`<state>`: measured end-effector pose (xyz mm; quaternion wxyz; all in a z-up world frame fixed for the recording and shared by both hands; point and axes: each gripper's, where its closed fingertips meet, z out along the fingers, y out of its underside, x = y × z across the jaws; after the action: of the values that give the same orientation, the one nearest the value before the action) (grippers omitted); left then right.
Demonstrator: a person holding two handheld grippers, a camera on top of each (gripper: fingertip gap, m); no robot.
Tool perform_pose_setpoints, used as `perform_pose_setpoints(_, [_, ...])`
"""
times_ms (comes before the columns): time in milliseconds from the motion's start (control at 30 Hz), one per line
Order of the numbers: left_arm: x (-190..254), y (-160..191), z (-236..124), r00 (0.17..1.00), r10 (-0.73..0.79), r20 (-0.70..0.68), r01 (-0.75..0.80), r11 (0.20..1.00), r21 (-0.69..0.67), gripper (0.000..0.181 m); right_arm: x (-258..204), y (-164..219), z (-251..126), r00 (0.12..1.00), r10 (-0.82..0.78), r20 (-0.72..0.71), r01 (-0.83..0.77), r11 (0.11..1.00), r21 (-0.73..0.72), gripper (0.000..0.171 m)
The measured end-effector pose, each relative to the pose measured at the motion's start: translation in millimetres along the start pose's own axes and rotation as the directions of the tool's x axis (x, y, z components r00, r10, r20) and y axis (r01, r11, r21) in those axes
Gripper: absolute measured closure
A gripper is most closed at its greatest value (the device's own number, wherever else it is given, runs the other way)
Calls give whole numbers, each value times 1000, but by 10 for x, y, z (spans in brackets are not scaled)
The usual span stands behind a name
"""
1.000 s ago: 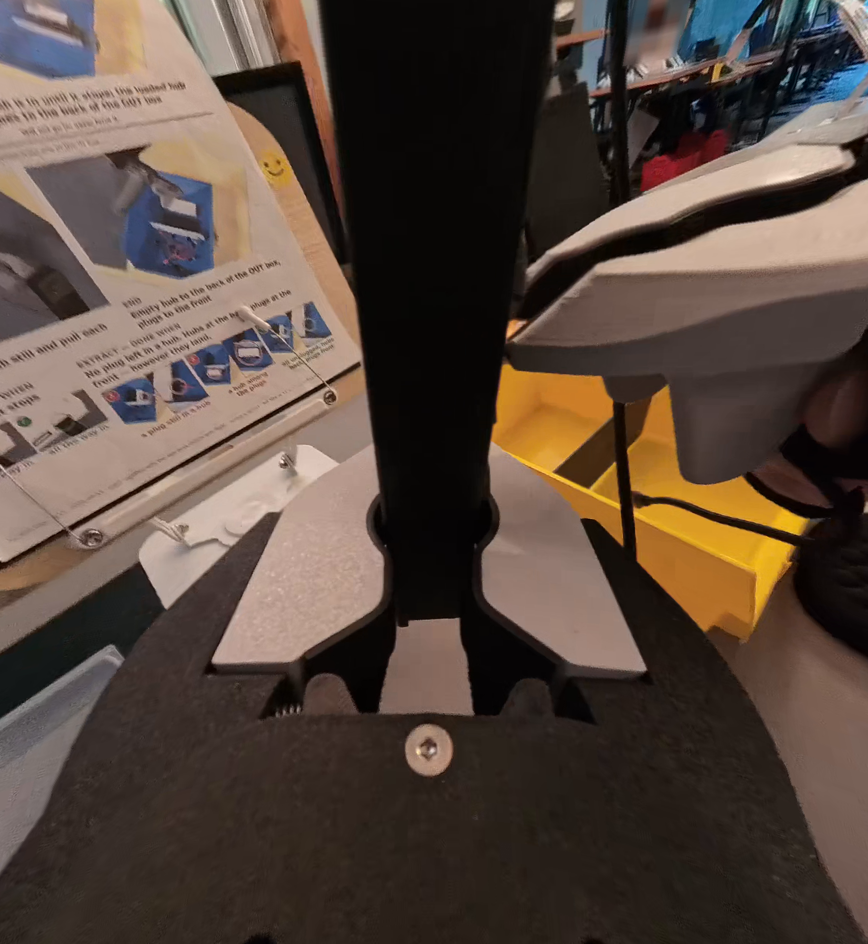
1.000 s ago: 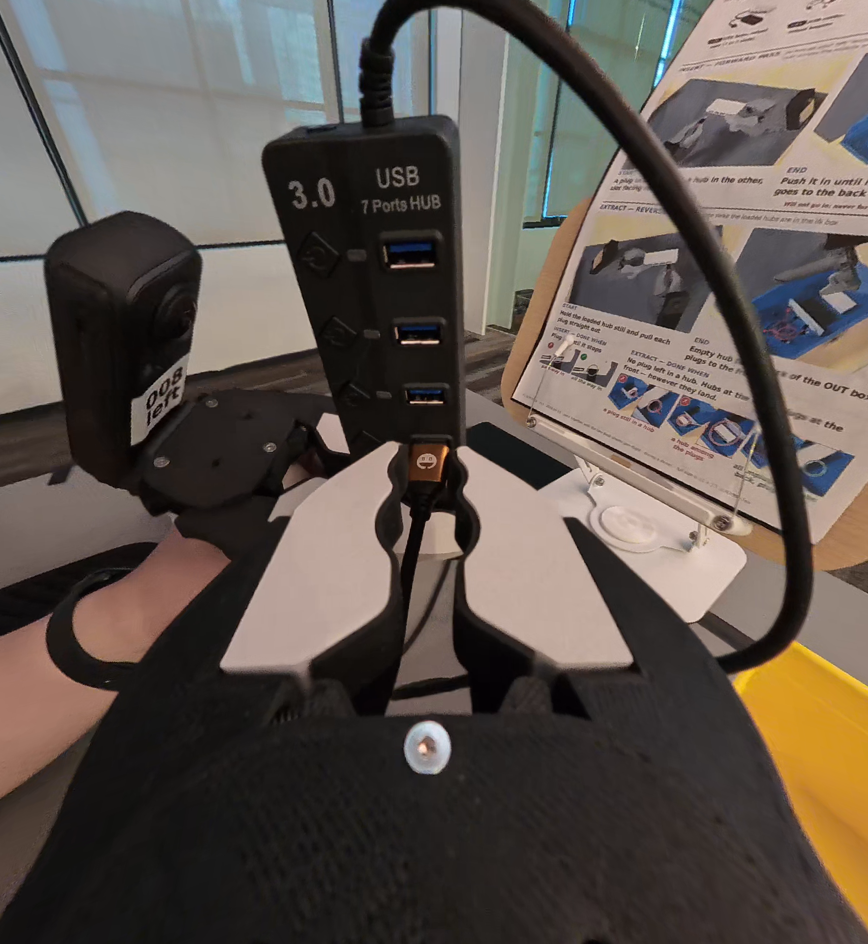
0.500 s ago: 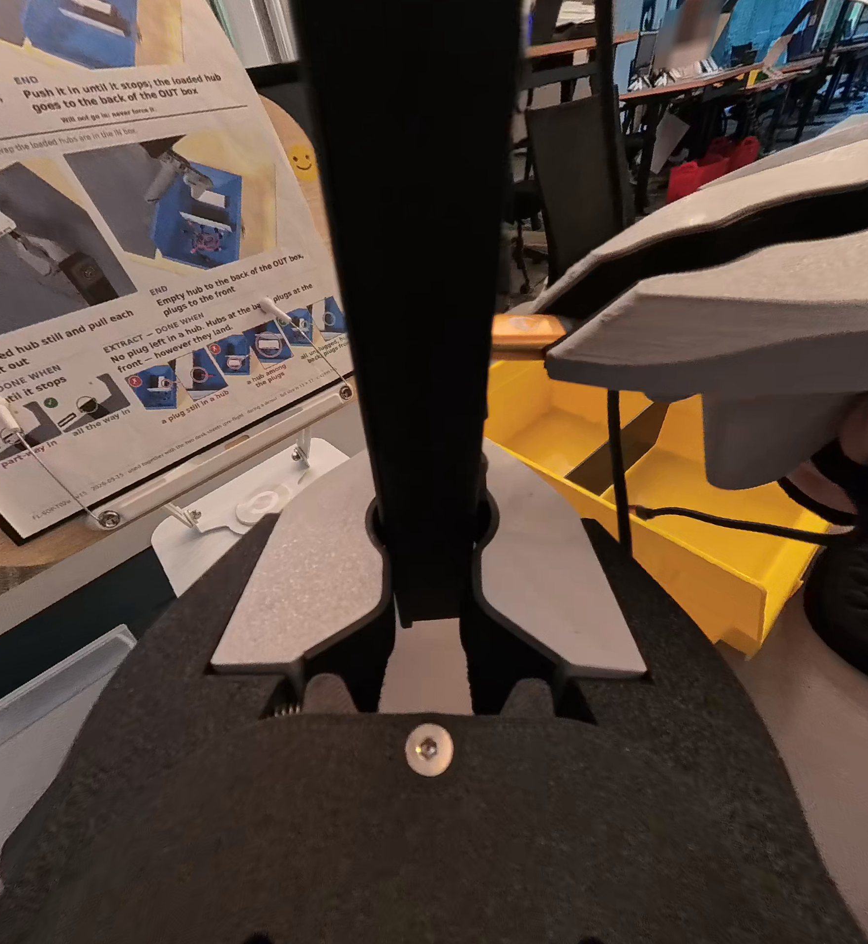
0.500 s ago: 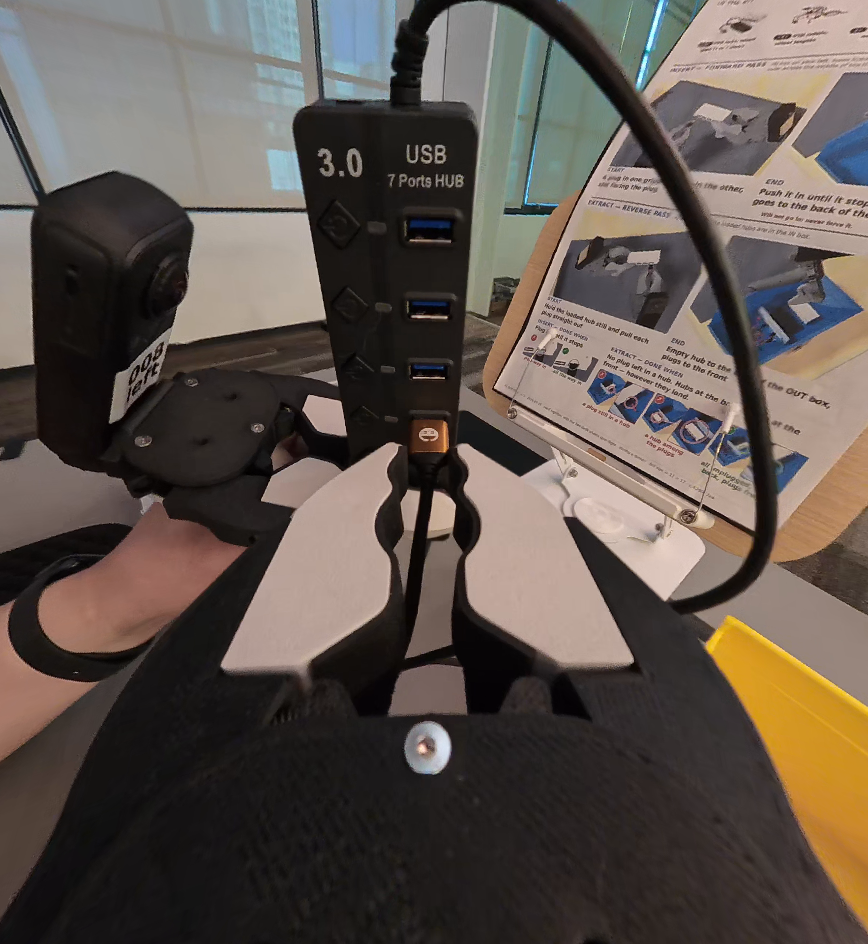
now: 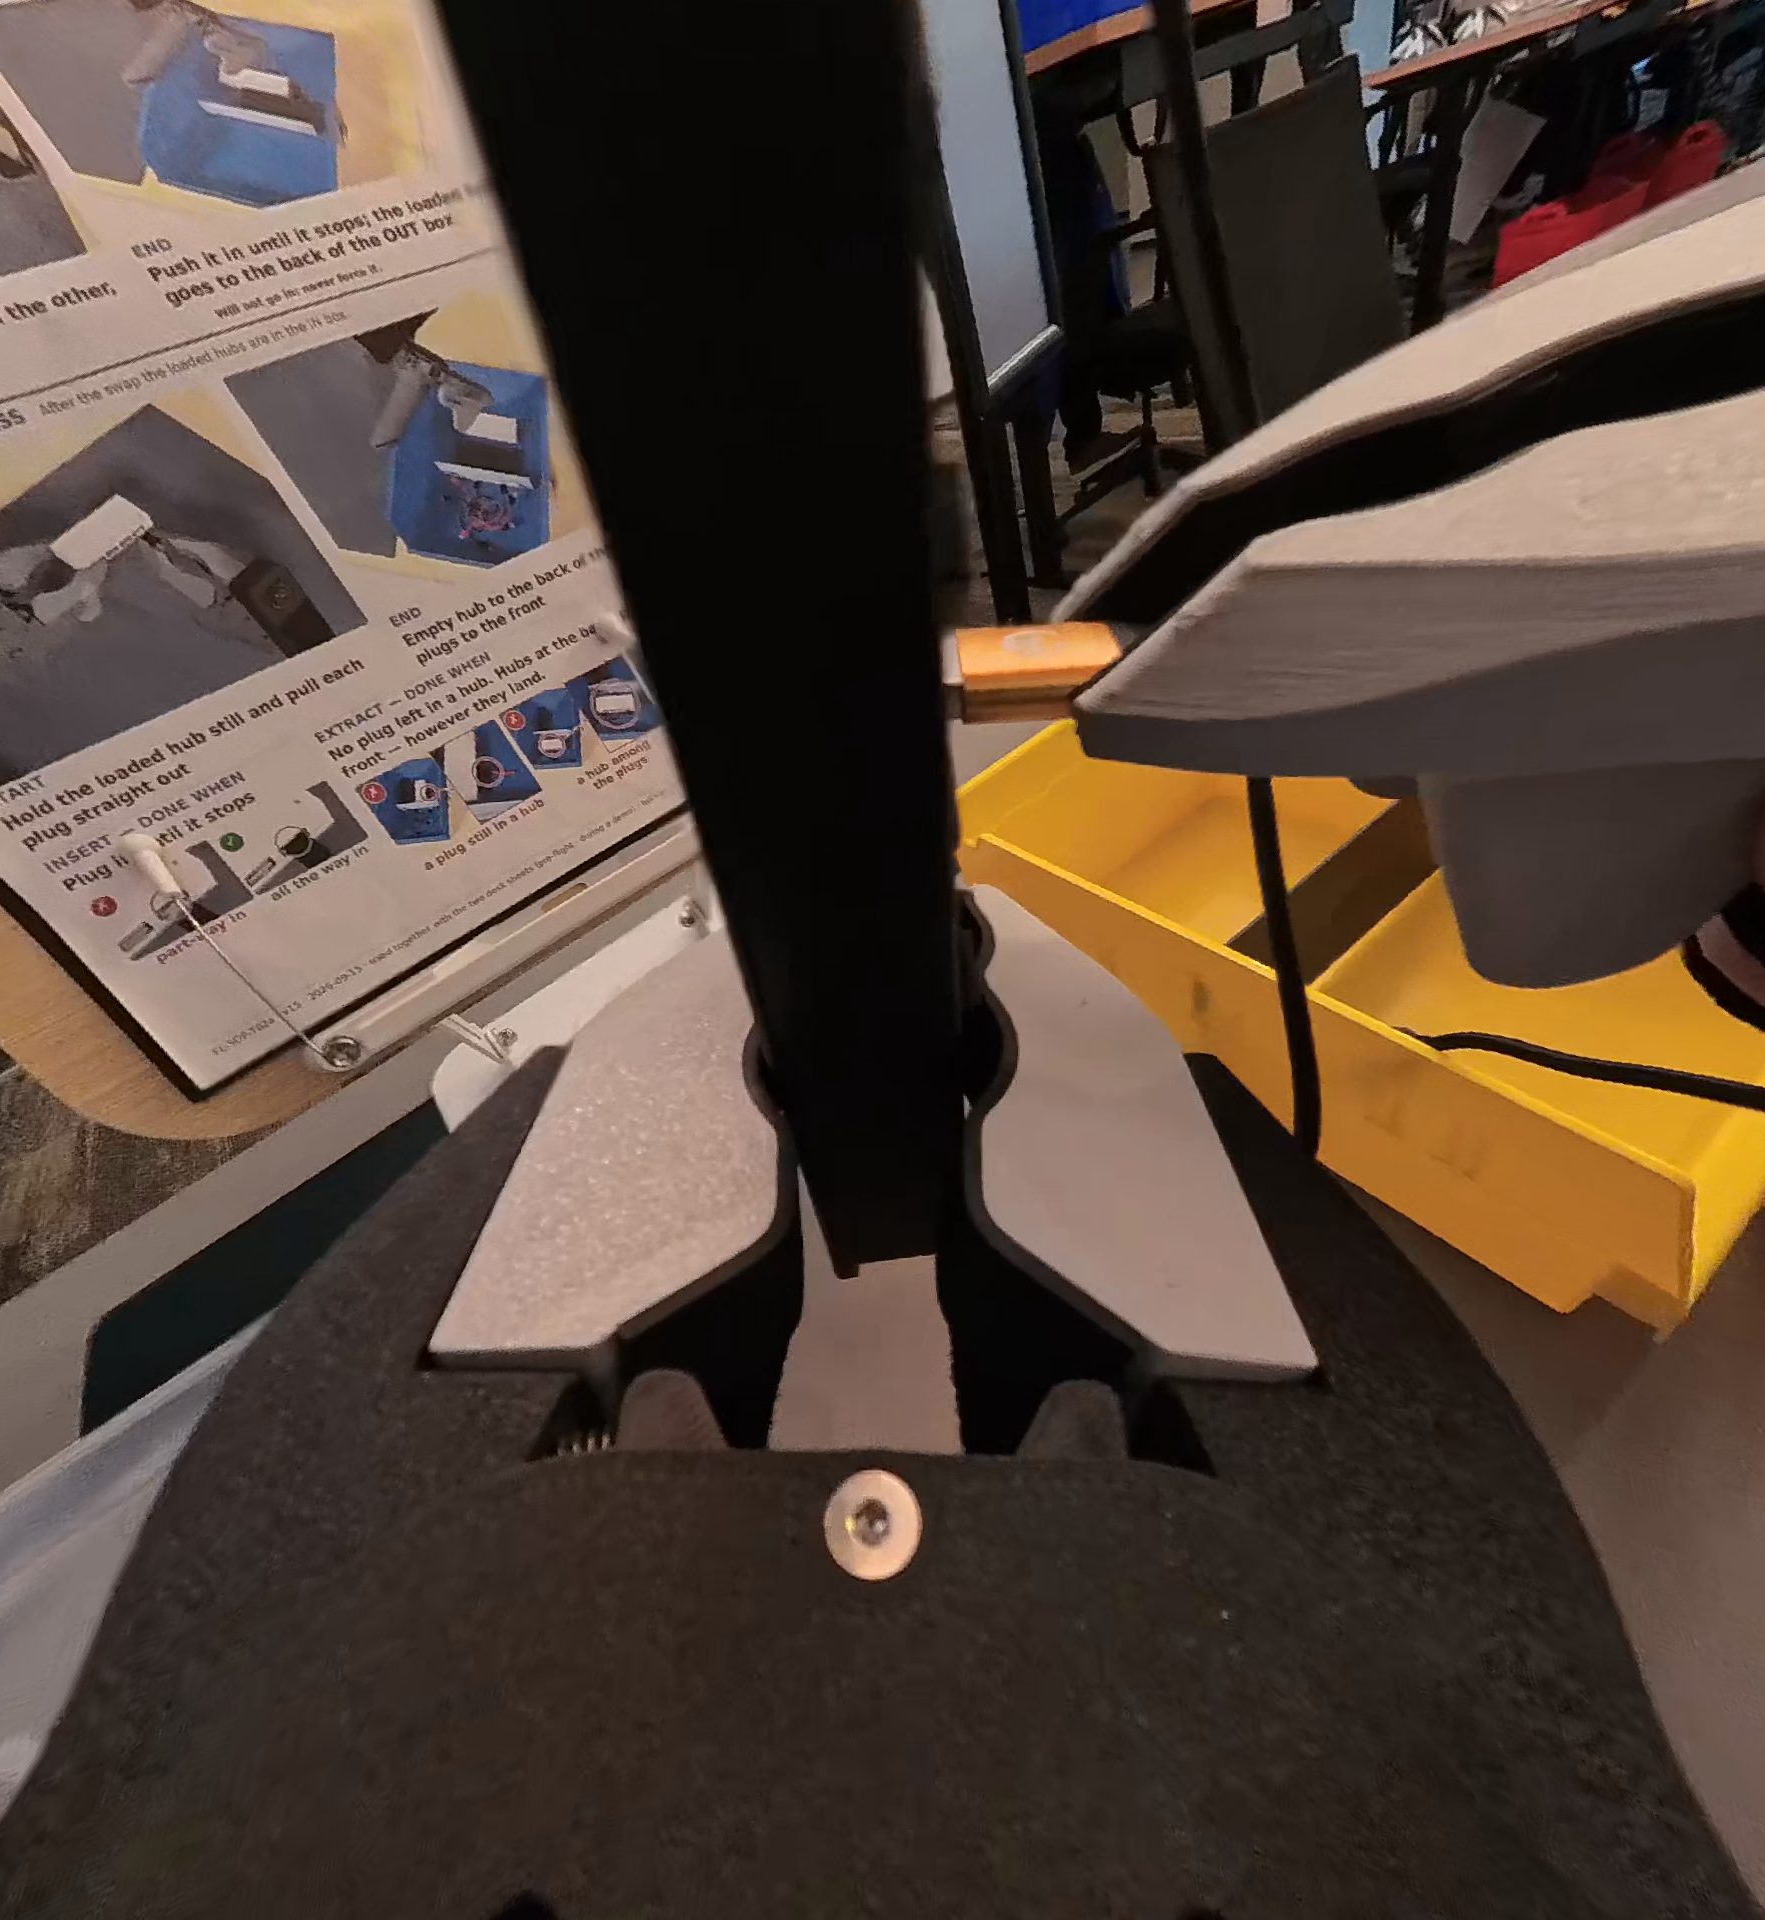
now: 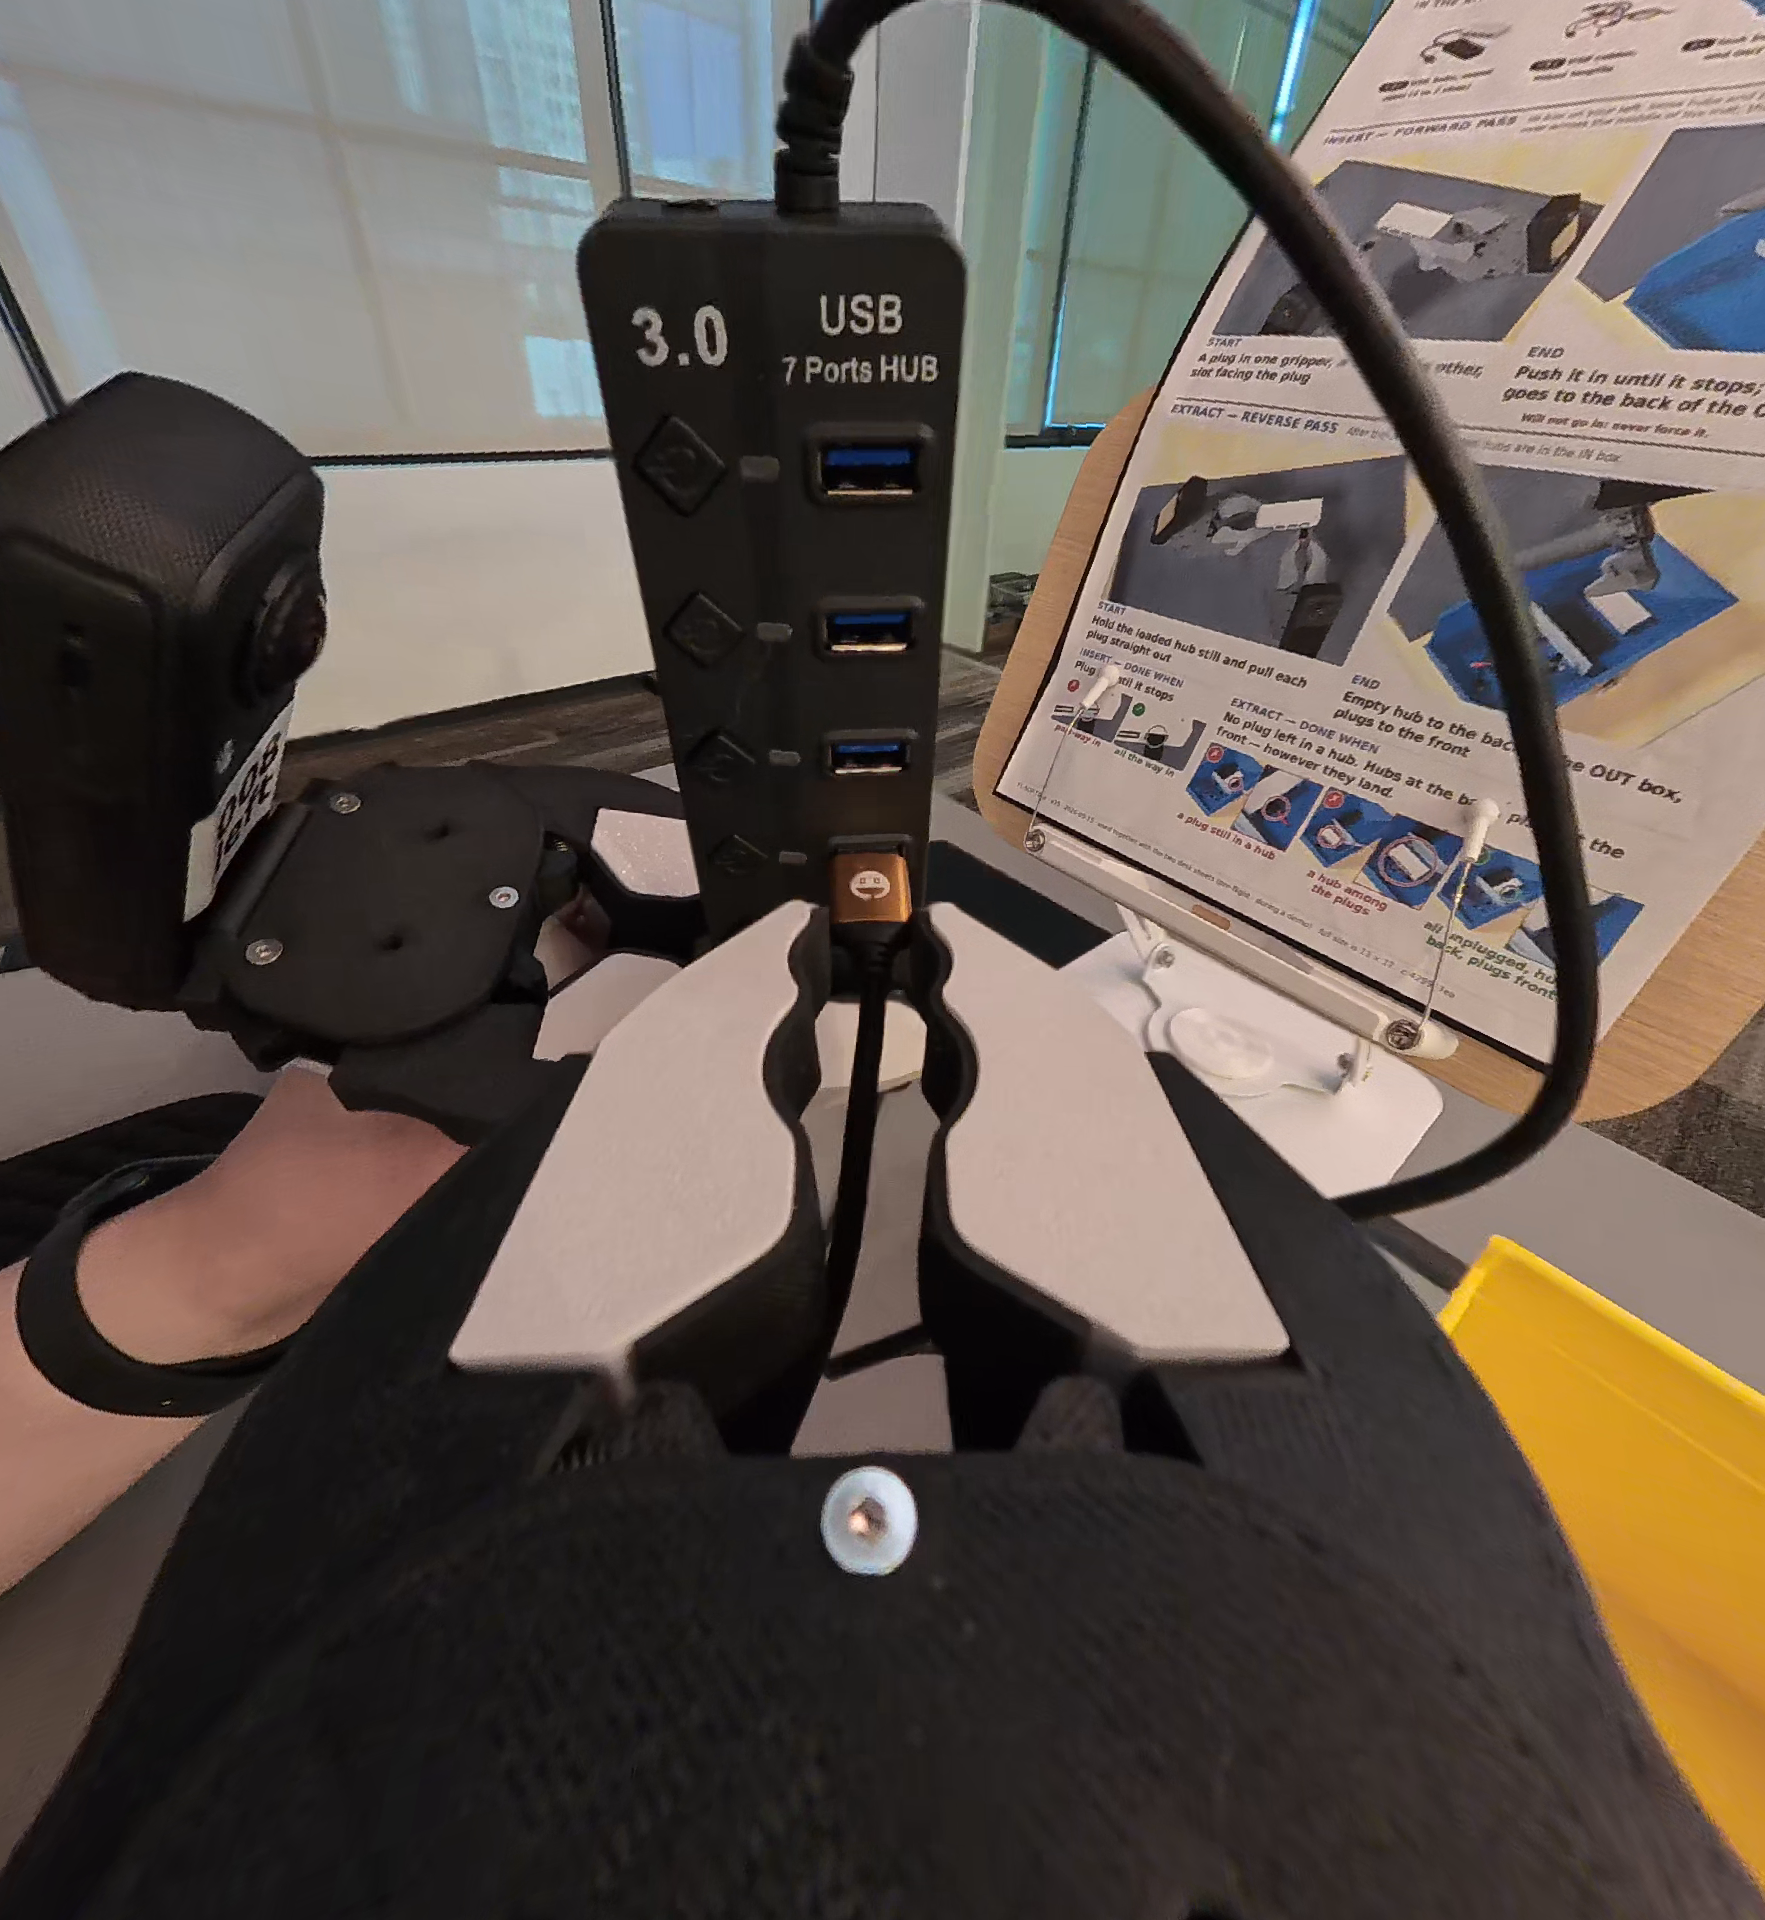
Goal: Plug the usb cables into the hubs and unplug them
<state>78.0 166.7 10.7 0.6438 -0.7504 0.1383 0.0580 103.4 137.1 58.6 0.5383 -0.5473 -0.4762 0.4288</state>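
Straight in front of the right tongs, the black hub stands up tall, with its long side going up and down. The left tongs are closed tight on the bottom end of the hub and hold it up off the table. The right tongs are closed on the orange plug, with the plug's thin black cable running back between the two fingers.

The plug points at the hub's face and sits at the lowest port that shows, under three blue ports that have nothing in them. In the left wrist view the plug comes in from the right, and only a tiny bit of metal shows between it and the hub. I think it is nearly all the way in, or just starting to come out; I cannot tell which.

The next move turns on one line: straight in or straight out, across the hub's long side. Tipping the plug could jam it.

The hub's own thick cable loops over from its top and down on the right. The instruction board stands far right, and the yellow bin is near, low on the right. There is open room behind the right tongs to pull back.
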Motion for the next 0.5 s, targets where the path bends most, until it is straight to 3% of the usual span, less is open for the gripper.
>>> perform_pose_setpoints(133, [62,9,-23,972,-146,-184,146,989,-10,155,-71,-37,-72,992,31,124,-22,997,-71,155])
perform_pose_setpoints(300, [219,-39,-220,838,-211,-503,238,971,-10,155,-245,-616,-887,907,7,421,-36,998,60,143])
perform_pose_setpoints(400, [358,33,-352,763,-176,-622,182,982,-55,156,87,-866,-1268,926,-15,377,-75,972,221,135])
perform_pose_setpoints(500, [511,60,-455,673,-188,-716,175,980,-93,155,440,-902,-1352,933,47,357,-164,938,305,126])
